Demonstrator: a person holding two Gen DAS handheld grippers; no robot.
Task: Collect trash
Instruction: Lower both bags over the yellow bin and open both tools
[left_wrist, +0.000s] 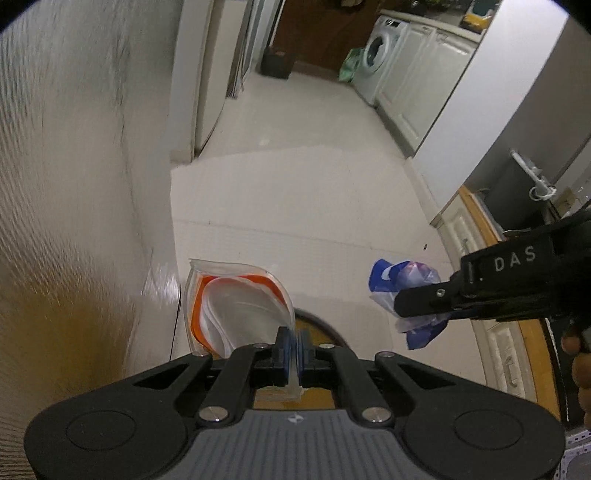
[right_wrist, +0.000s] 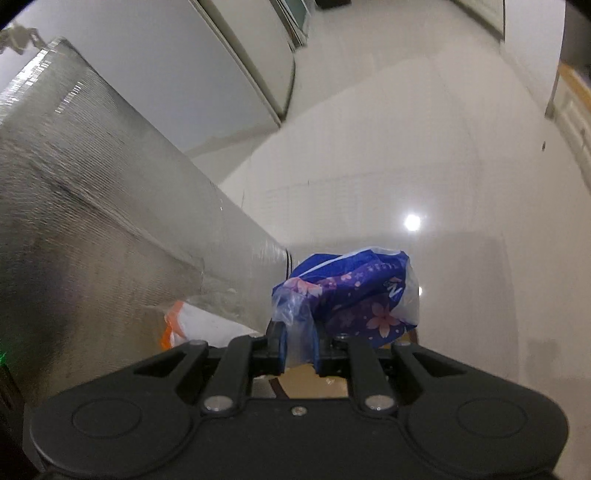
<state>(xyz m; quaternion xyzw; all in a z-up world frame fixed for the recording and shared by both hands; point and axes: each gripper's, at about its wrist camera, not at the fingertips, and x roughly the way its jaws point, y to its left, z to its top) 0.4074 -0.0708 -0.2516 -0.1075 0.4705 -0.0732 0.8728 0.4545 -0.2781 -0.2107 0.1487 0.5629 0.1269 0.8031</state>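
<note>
Left gripper (left_wrist: 294, 345): jaws pinched onto one thin edge of a clear wrapper with orange trim (left_wrist: 236, 306), the rest of the sheet standing free above the pads, over the pale tiled floor (left_wrist: 295, 192). Right gripper (right_wrist: 298, 341): jaws nearly together, clamped on a clear fold of a crumpled blue-and-purple flowered wrapper (right_wrist: 354, 291); seen also from the left wrist camera, entering at the right edge with the same blue wrapper (left_wrist: 402, 280) bunched at its tips. Both pieces of trash held in the air, well apart from each other. A dark-rimmed brownish surface (left_wrist: 314, 325) showing just beneath both grippers; whether a bin, a tray or a table, impossible to tell. No bin clearly in view.

Risks, as judged from here:
- Slipping of the clear wrapper out of the left pads, since only a slick narrow edge sits between them.
- Tearing or sliding of the blue wrapper, gripped by loose film only, the printed bulk hanging beyond the pads.
- Brushing against the textured grey panel (right_wrist: 92, 221) close on the left, enough to snag either sheet.
- Light film drifting on release and landing on the floor instead of in a container.
- Sight of the drop point blocked by the bunched wrappers.
</note>
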